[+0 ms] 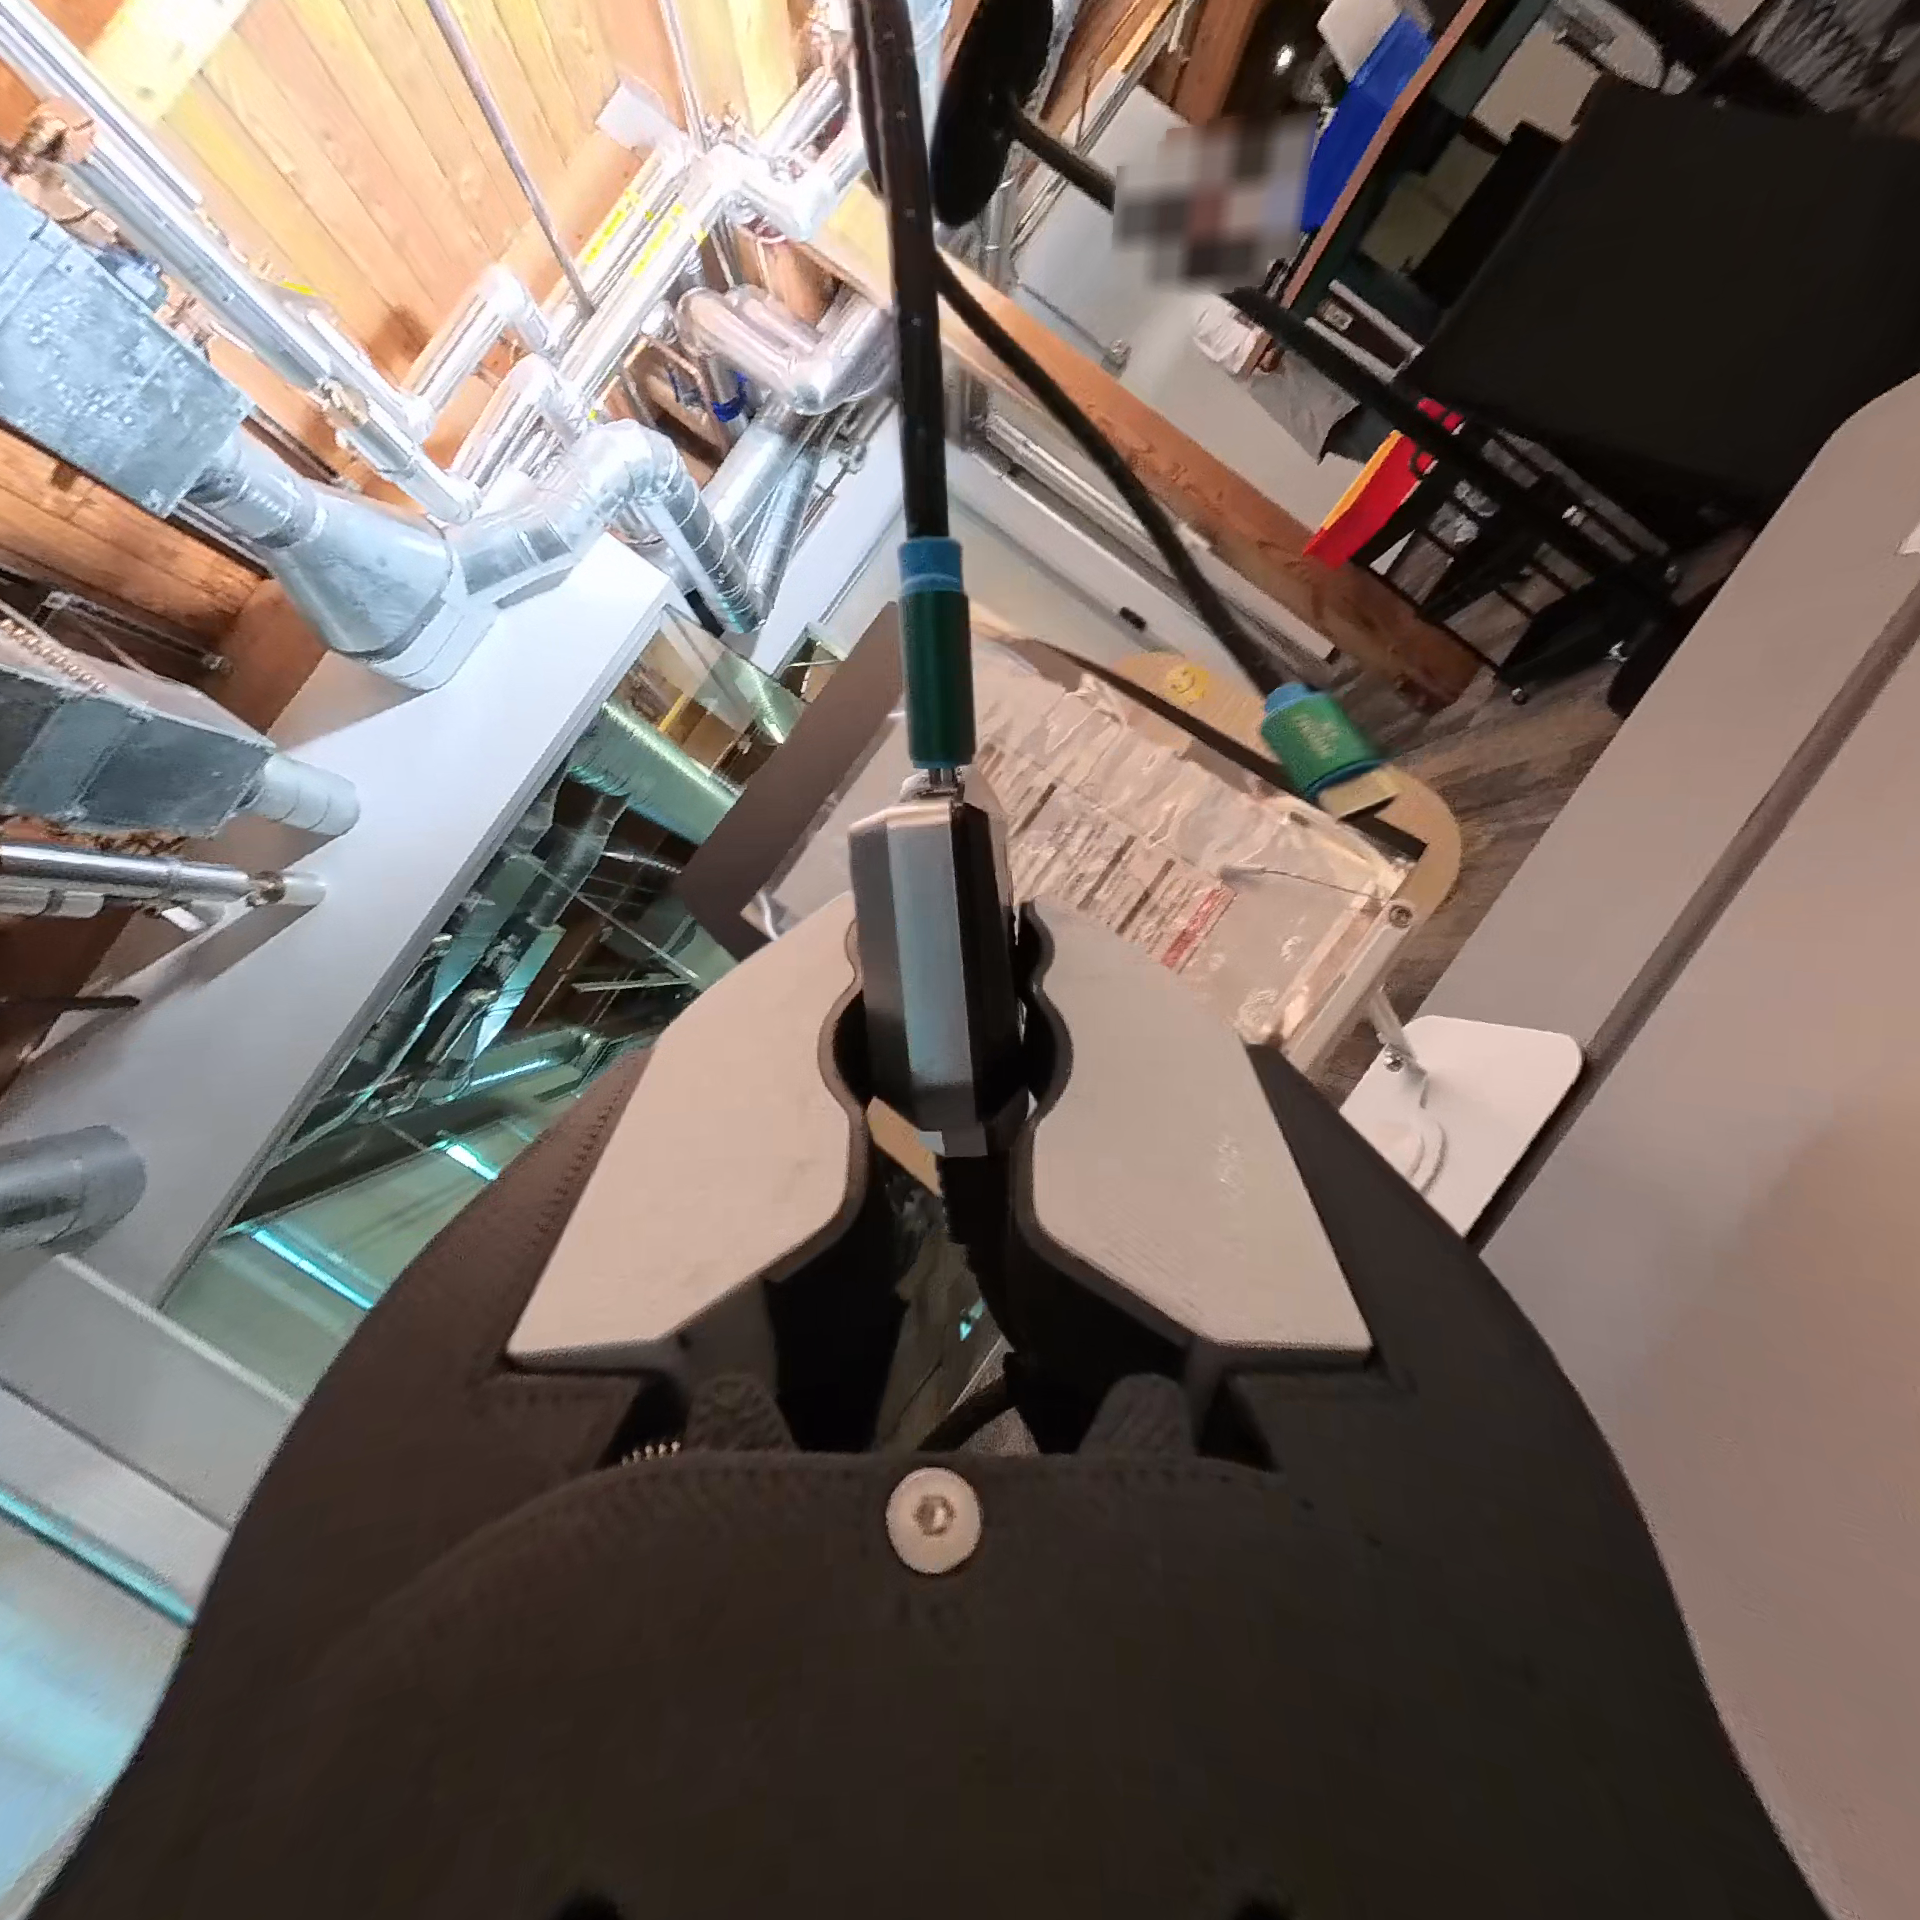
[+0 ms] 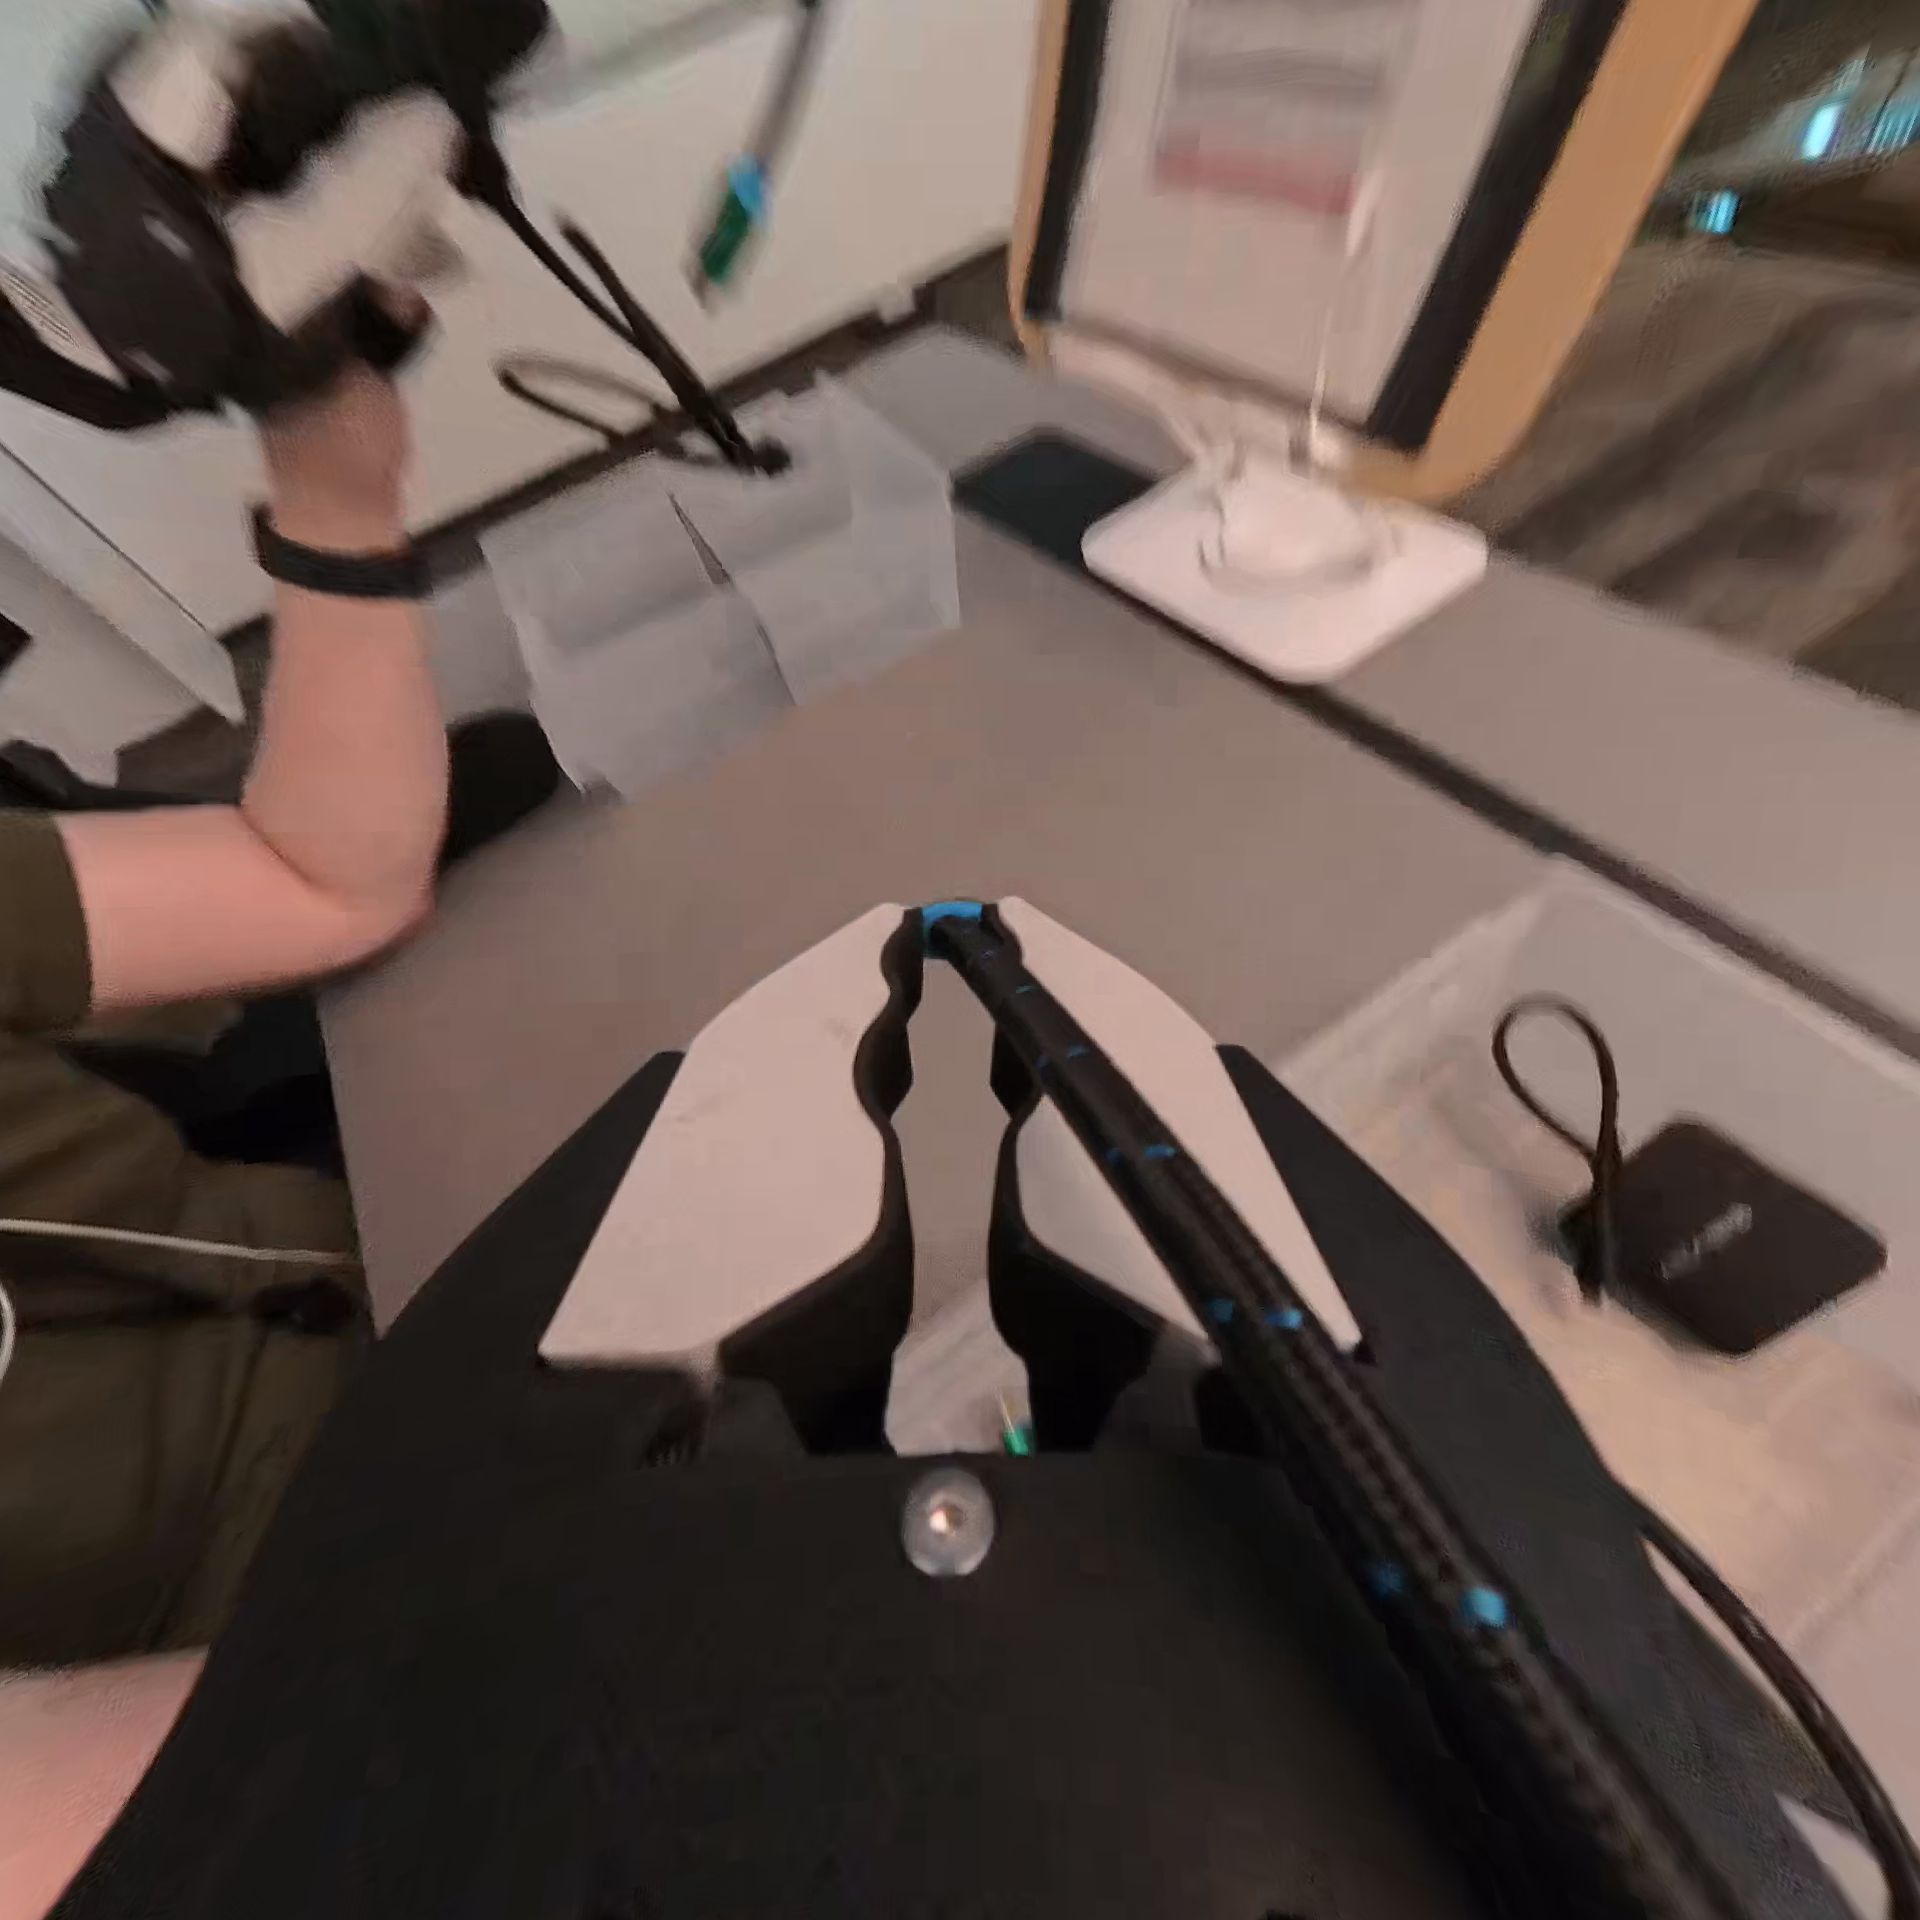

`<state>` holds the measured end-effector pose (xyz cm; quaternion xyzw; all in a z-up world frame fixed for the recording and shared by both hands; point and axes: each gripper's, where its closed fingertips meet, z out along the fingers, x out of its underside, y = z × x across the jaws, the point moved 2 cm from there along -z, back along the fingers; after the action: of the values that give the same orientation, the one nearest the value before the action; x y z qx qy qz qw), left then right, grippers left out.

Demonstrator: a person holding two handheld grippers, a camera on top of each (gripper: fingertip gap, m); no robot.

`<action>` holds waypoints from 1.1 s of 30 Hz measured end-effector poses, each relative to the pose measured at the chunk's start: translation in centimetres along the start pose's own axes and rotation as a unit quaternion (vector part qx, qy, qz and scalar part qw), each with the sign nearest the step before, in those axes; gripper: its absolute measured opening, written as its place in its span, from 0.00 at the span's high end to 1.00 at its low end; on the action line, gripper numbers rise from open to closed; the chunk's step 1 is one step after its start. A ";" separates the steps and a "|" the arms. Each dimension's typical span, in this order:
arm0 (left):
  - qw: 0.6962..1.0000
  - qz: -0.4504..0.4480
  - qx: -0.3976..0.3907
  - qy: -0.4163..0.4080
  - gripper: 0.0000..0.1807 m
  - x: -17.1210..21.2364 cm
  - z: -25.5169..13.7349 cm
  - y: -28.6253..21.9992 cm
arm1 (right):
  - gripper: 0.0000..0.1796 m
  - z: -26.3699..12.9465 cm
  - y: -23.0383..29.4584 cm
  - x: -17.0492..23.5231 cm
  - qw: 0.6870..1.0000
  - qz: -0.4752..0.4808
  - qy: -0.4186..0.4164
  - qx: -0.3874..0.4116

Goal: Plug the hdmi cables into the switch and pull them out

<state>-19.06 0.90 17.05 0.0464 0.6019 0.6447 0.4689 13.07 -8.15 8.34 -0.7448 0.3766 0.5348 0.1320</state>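
— Which step is it?
— Left gripper (image 1: 940, 1023) clamps the switch (image 1: 925, 977), raised, one cable plugged (image 1: 933, 665). Right gripper (image 2: 961, 920) pinches a second cable (image 2: 1143, 1174) — I think next it must align the plug to a port.

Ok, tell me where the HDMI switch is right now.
The HDMI switch is in the left wrist view, clamped between the fingers of the left gripper and raised off the table, with a green-ended cable plugged into its far end.
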 end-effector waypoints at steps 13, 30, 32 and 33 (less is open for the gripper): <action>0.999 0.040 0.030 0.005 0.88 -0.8 1.2 -2.7 | 0.94 0.3 -9.1 13.5 0.947 0.244 0.199 0.061; 0.998 0.048 0.043 -0.012 0.88 -1.8 1.2 -3.6 | 0.83 -7.2 -6.7 5.0 0.957 0.057 0.087 0.271; 0.997 0.053 0.048 -0.018 0.88 -2.1 1.3 -4.0 | 0.82 -6.6 -4.7 -0.2 0.954 -0.096 -0.009 0.283; 0.997 0.055 0.051 -0.022 0.88 -2.3 1.3 -4.3 | 0.81 -6.0 -2.9 -2.6 0.946 -0.166 -0.062 0.272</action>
<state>-14.56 -0.38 15.05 0.1175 0.6201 0.6366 0.4431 18.93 -8.63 12.46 -0.6977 0.3702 0.4276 0.4398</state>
